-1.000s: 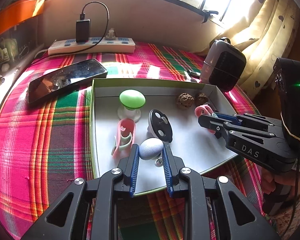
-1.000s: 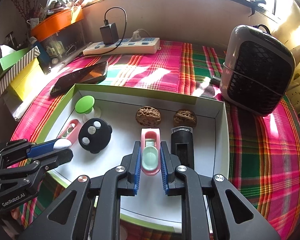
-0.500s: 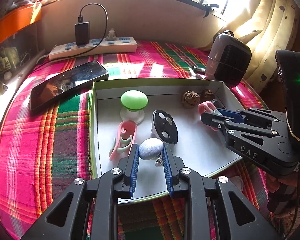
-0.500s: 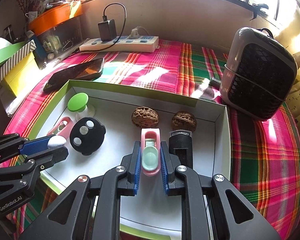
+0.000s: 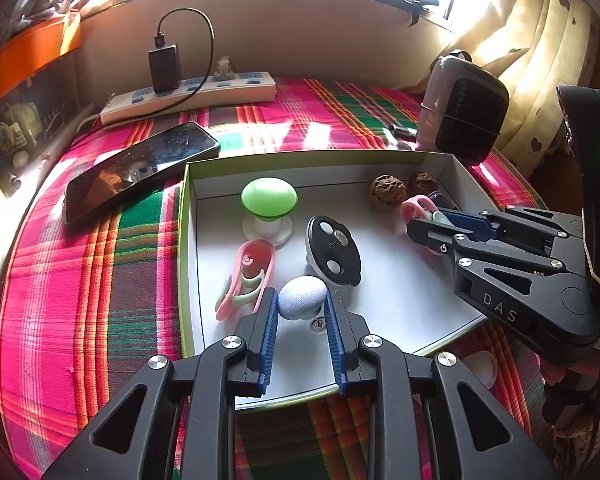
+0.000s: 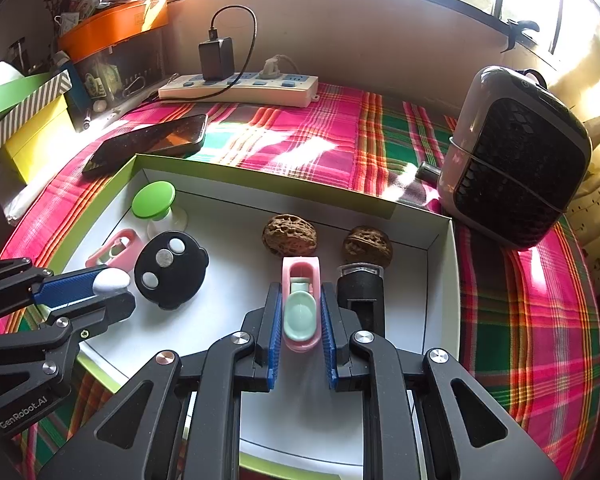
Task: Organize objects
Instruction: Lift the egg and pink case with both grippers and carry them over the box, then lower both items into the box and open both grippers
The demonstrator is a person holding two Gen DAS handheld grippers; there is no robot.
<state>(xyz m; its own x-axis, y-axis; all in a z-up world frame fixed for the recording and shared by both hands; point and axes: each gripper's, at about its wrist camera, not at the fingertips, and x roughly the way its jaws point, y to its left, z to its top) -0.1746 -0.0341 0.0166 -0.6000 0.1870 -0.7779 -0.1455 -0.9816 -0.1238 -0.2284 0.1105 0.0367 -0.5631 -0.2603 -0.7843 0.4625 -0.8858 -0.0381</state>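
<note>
Pale blue-grey egg-shaped object [image 5: 302, 298]: sitting pinched between the fingers of the left gripper [image 5: 302, 314], low over the near edge of the shallow white box with green rim [image 5: 185, 240]. Pink plastic clip with mint-green insert [image 6: 301, 308]: being held tight between the fingers of the right gripper [image 6: 301, 322], over the box floor. Sharing the box: green mushroom-shaped knob [image 5: 269, 198], black round disc with silver buttons [image 5: 334, 250], second pink clip [image 5: 246, 276], two brown walnuts [image 6: 290, 235]. The box is lying on a pink-and-green plaid cloth [image 6: 340, 140].
</note>
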